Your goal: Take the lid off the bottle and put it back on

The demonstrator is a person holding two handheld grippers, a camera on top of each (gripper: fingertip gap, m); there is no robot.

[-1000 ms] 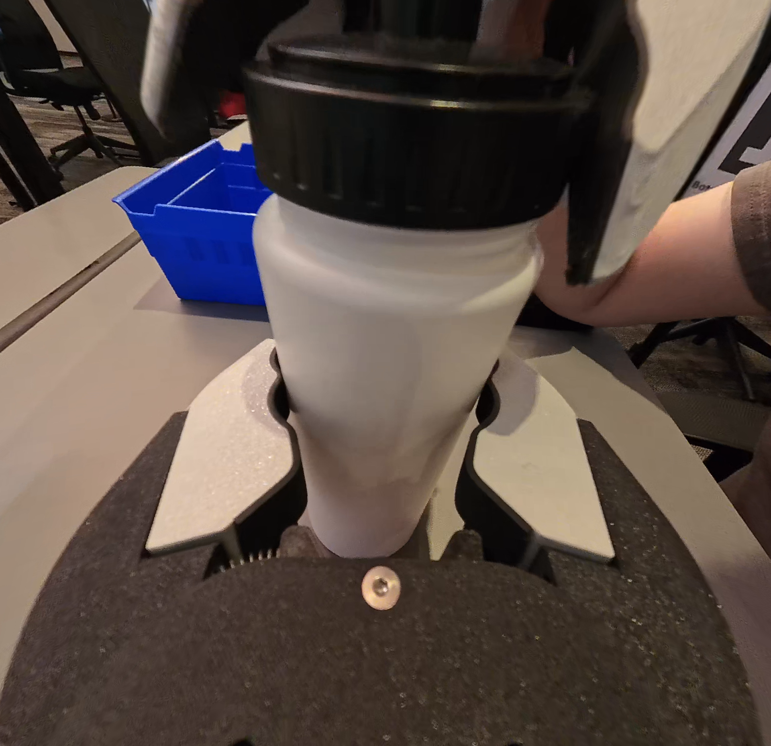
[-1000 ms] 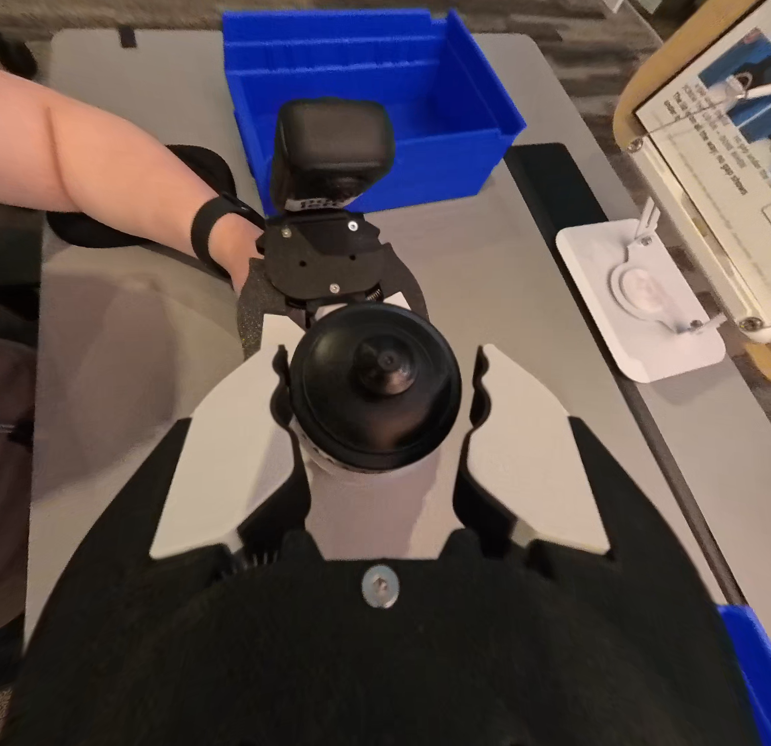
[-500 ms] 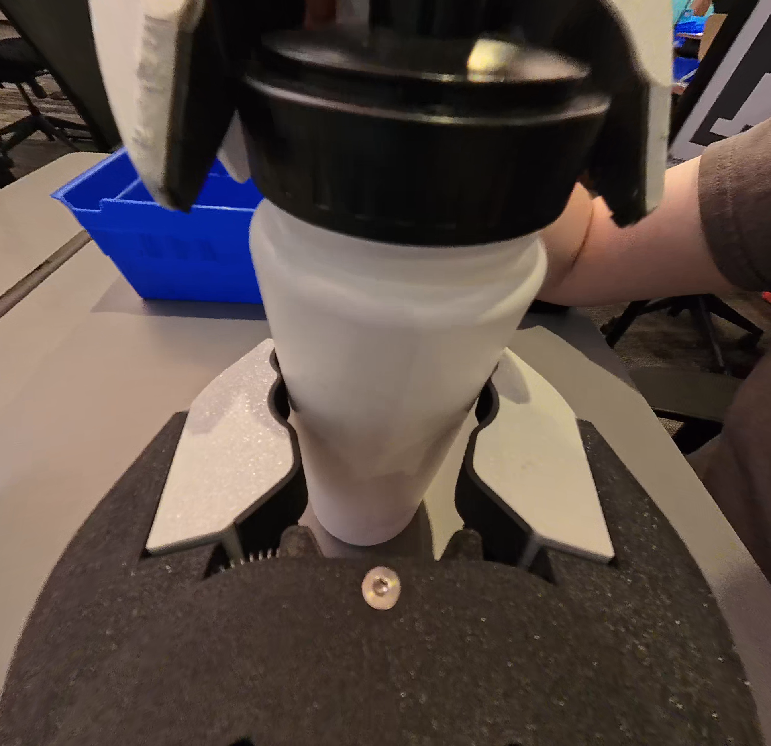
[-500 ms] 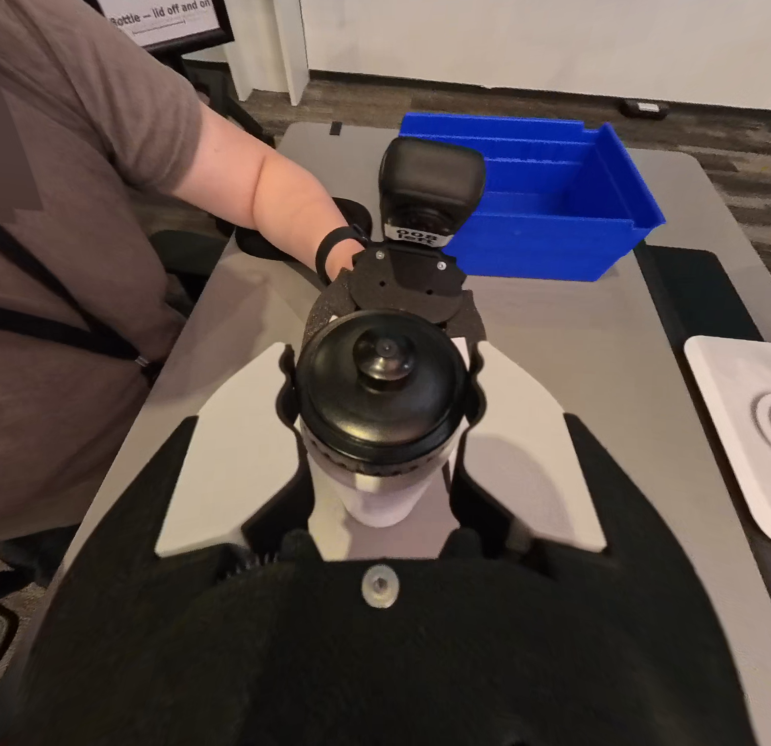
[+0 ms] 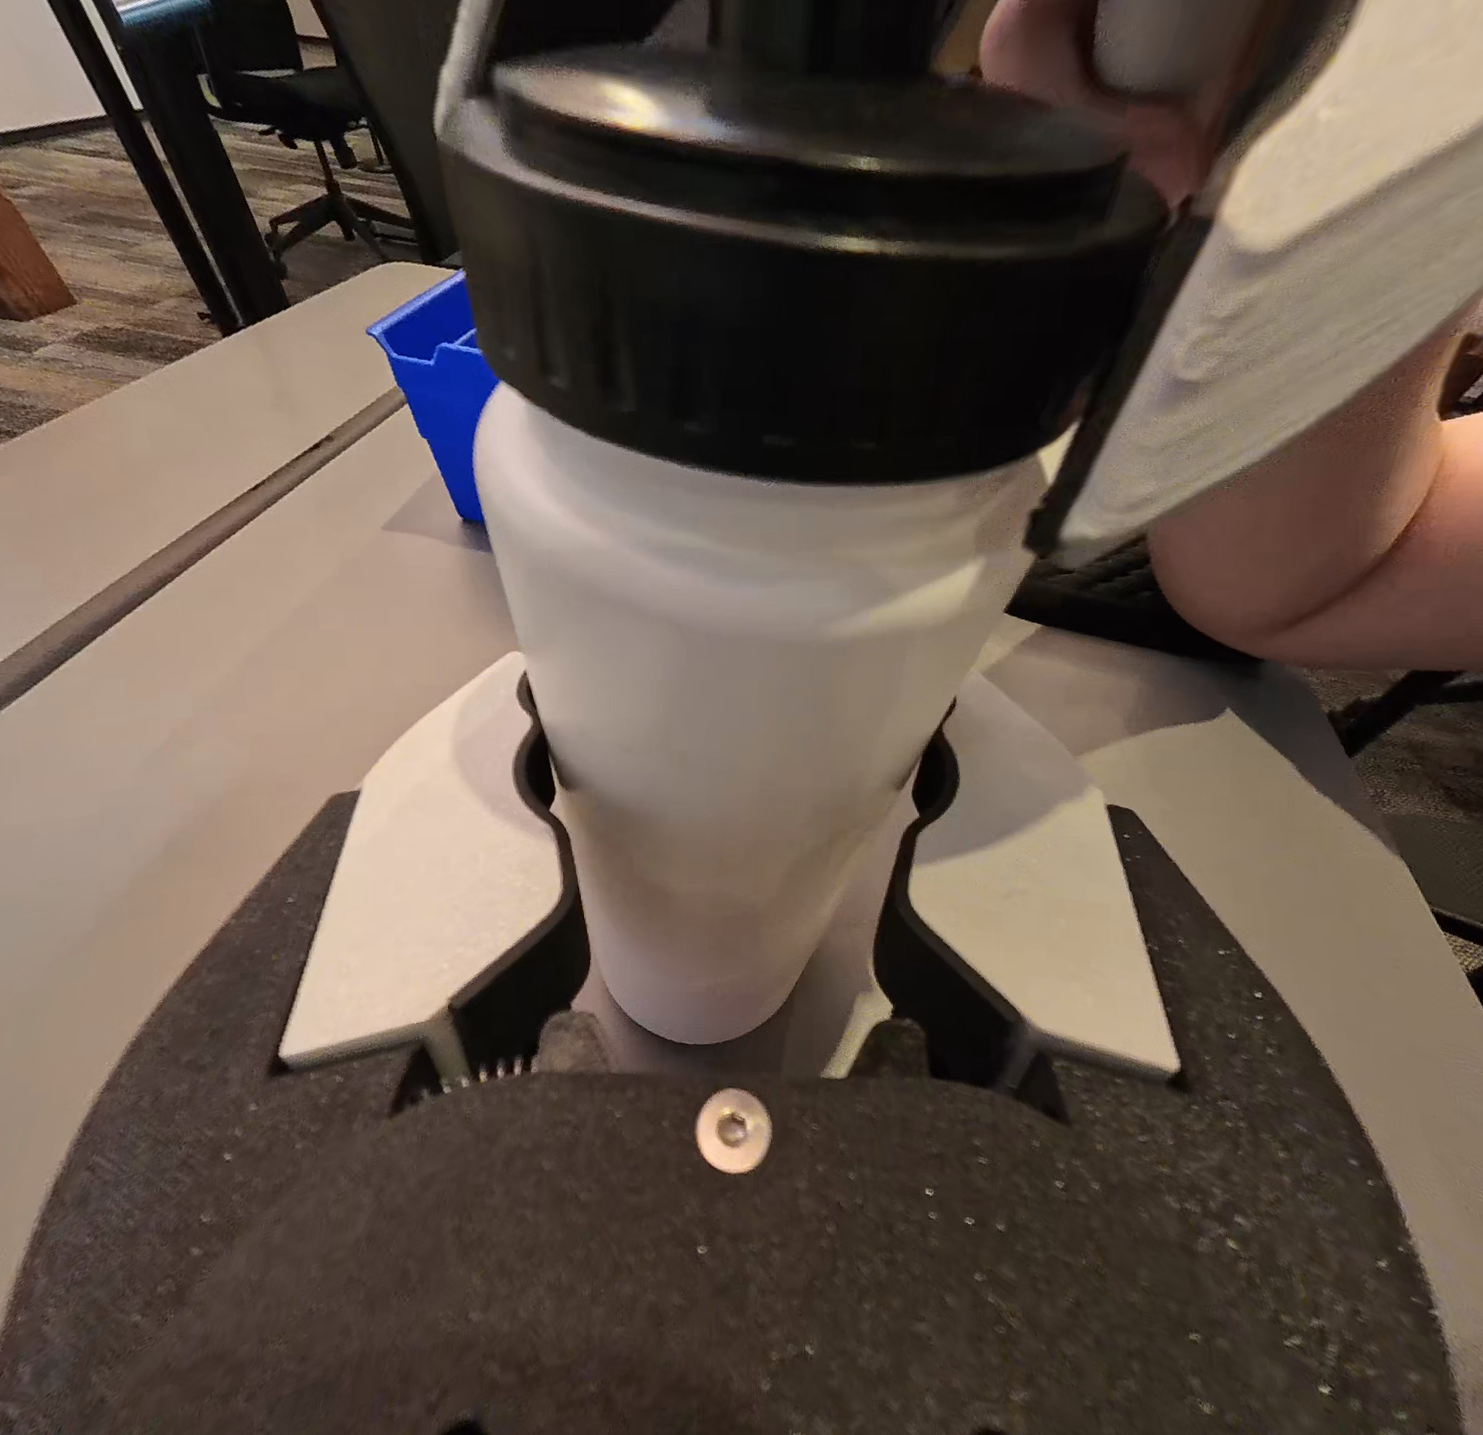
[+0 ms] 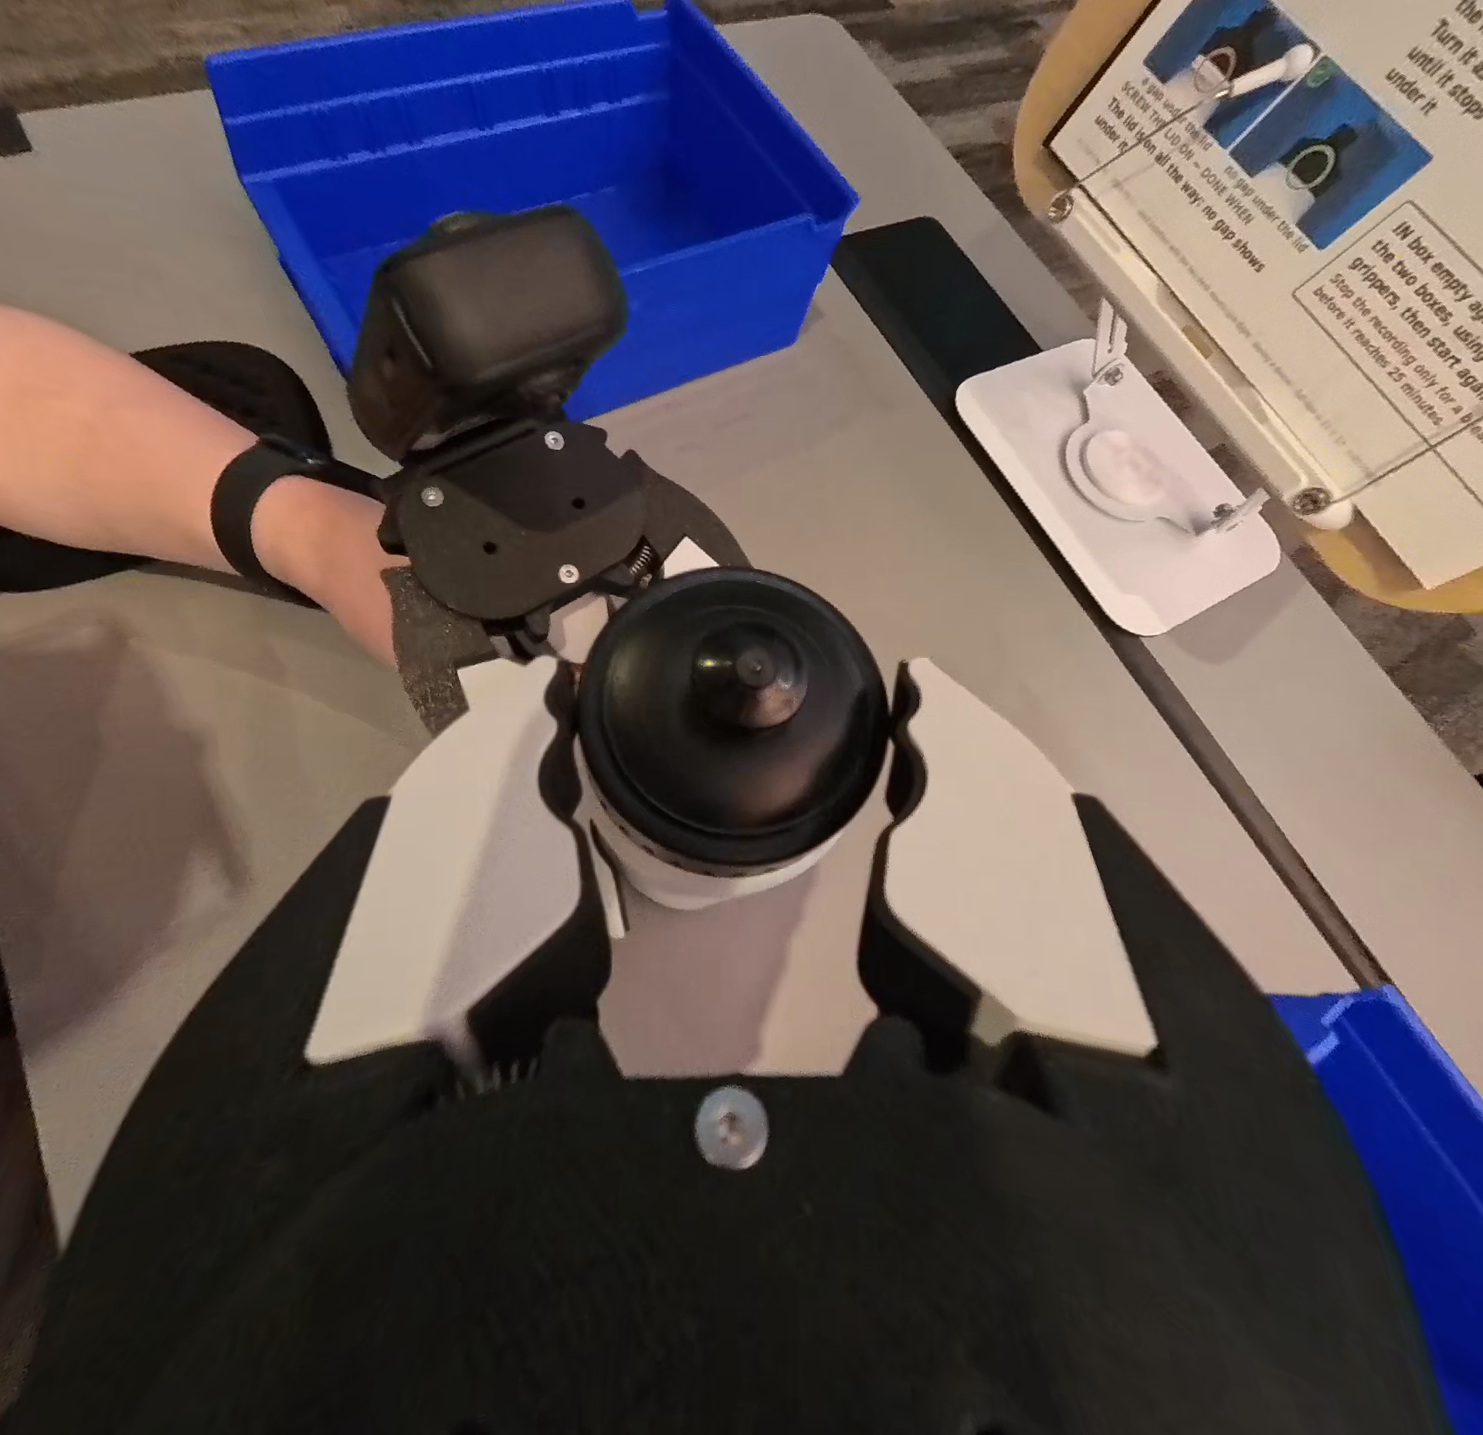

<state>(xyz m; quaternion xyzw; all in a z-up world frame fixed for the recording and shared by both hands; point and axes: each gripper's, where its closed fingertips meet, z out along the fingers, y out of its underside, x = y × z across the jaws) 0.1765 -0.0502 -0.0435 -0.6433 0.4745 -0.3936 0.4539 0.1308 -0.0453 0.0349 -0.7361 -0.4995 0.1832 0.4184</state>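
A white bottle (image 5: 738, 714) stands upright on the grey table (image 5: 201, 674), with its black ribbed lid (image 5: 786, 313) on top. My left gripper (image 5: 738, 754) is shut on the bottle's lower body, one finger on each side. My right gripper (image 6: 730, 698) comes down from above and is shut on the lid (image 6: 682, 754), with its jaws pressed against the lid's rim. A strip of the bottle (image 6: 690, 883) shows under the lid. The left gripper (image 6: 578, 618) and its camera sit behind the lid in the right wrist view. The right gripper's fingers (image 5: 1284, 313) frame the lid.
A blue bin (image 6: 522, 153) stands behind the bottle and shows again in the left wrist view (image 5: 433, 401). A white tray (image 6: 1115, 482) and an instruction board (image 6: 1284, 193) are at the right. Another blue bin's corner (image 6: 1404, 1116) is at the lower right. A person's forearm (image 5: 1324, 578) is close by.
My right gripper closed from loosely around the lid to shut on it and twisted about it, so its view swung round. The bottle stayed in my left gripper.
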